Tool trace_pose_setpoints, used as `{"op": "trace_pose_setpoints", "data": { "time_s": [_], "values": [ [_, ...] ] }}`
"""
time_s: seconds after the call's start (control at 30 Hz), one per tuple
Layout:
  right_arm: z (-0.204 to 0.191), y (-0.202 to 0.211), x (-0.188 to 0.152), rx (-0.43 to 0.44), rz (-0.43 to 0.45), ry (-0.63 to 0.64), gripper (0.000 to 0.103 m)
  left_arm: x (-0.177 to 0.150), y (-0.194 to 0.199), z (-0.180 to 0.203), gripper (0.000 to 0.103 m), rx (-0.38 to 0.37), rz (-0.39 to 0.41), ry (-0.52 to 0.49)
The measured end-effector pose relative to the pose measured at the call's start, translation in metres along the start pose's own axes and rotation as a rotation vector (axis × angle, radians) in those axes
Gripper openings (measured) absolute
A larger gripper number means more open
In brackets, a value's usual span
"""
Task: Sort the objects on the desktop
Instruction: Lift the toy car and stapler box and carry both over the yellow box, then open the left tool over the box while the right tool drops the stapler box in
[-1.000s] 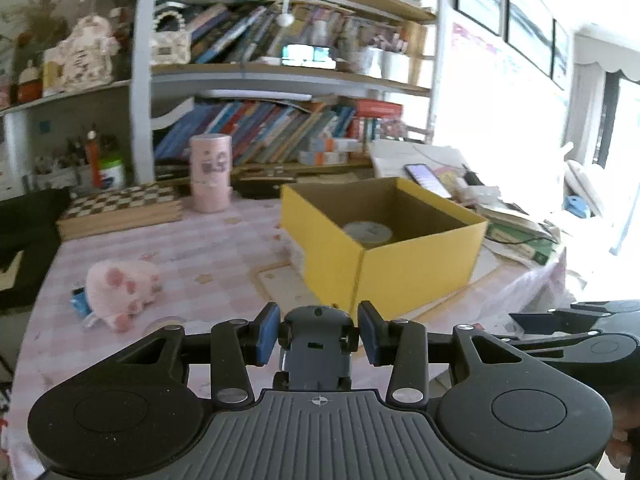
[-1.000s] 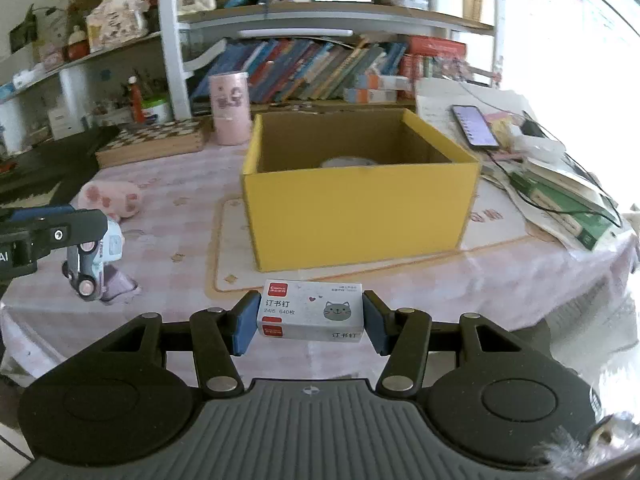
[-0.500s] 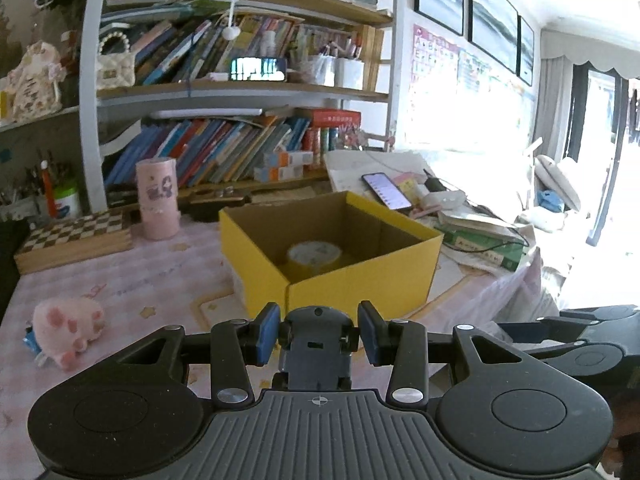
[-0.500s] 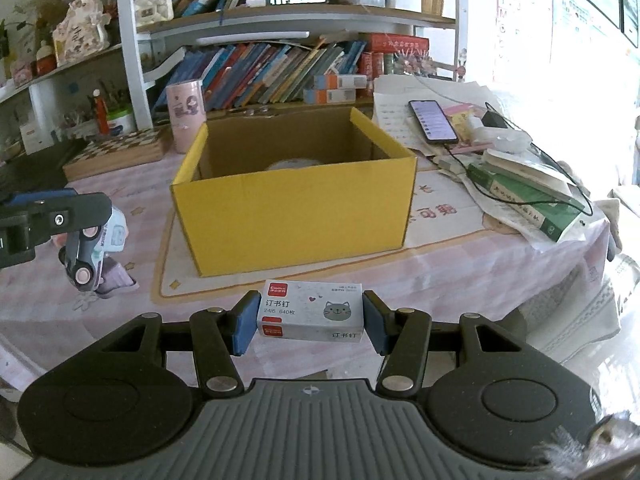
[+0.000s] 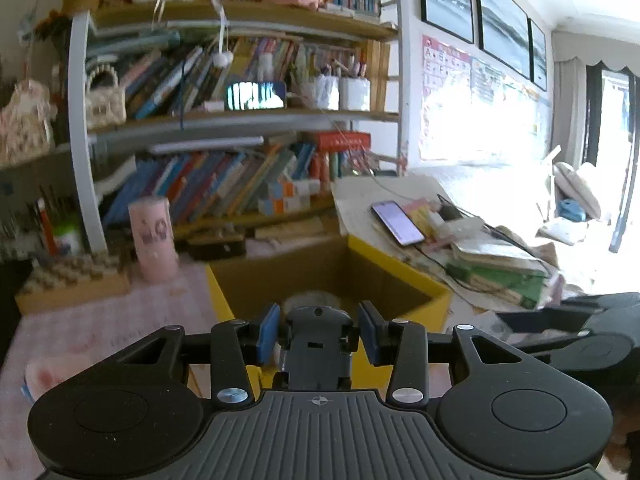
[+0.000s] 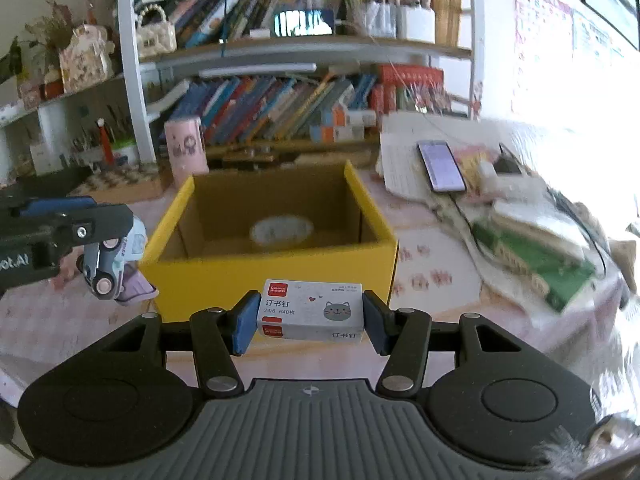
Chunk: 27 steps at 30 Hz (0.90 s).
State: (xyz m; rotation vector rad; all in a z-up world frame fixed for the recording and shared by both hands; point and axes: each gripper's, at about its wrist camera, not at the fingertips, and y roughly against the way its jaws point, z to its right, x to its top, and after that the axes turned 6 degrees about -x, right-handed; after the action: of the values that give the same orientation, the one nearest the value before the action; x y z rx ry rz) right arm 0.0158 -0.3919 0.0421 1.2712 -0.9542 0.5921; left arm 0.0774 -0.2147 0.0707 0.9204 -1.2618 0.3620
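Observation:
My left gripper (image 5: 318, 338) is shut on a small toy car (image 5: 318, 346), seen from its grey underside, and holds it in the air at the near rim of the open yellow box (image 5: 224, 300). In the right wrist view the same toy car (image 6: 116, 262) hangs at the left, beside the yellow box (image 6: 276, 272). My right gripper (image 6: 306, 316) is shut on a white staple box (image 6: 312, 312) with a cat drawing, just in front of the yellow box. A roll of tape (image 6: 280, 231) lies inside the box.
A pink cup (image 6: 186, 148) and a checkered board (image 5: 72, 280) stand behind the box. A phone (image 6: 442, 166), papers and a green book (image 6: 532, 256) pile up at the right. A pink plush toy (image 5: 40, 376) lies at the left. Full bookshelves (image 5: 240, 80) line the back.
Both grippers have moved forward and up toward the yellow box, each keeping hold of its object. The box now appears closer and more central in both views.

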Motion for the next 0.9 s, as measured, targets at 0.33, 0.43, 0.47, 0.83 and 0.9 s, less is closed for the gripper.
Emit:
{"op": "trace_pose_setpoints", "data": {
  "time_s": [0.33, 0.43, 0.47, 0.83, 0.9],
  "values": [
    [0.004, -0.052, 0.052, 0.063, 0.035, 0.136, 0.052, 0.021, -0.051, 0.003, 0.041, 0.057, -0.033, -0.002],
    [0.003, -0.079, 0.063, 0.102, 0.001, 0.198, 0.052, 0.019, -0.071, 0.004, 0.041, 0.061, -0.053, 0.002],
    [0.002, -0.089, 0.066, 0.112, -0.017, 0.223, 0.052, 0.018, -0.08, 0.003, 0.041, 0.06, -0.064, 0.011],
    [-0.009, -0.175, 0.076, 0.162, -0.178, 0.499, 0.052, 0.008, -0.152, -0.022, 0.041, 0.071, -0.201, 0.131],
    [-0.014, -0.184, 0.073, 0.165, -0.198, 0.568, 0.052, 0.005, -0.16, -0.023, 0.041, 0.075, -0.225, 0.135]
  ]
}}
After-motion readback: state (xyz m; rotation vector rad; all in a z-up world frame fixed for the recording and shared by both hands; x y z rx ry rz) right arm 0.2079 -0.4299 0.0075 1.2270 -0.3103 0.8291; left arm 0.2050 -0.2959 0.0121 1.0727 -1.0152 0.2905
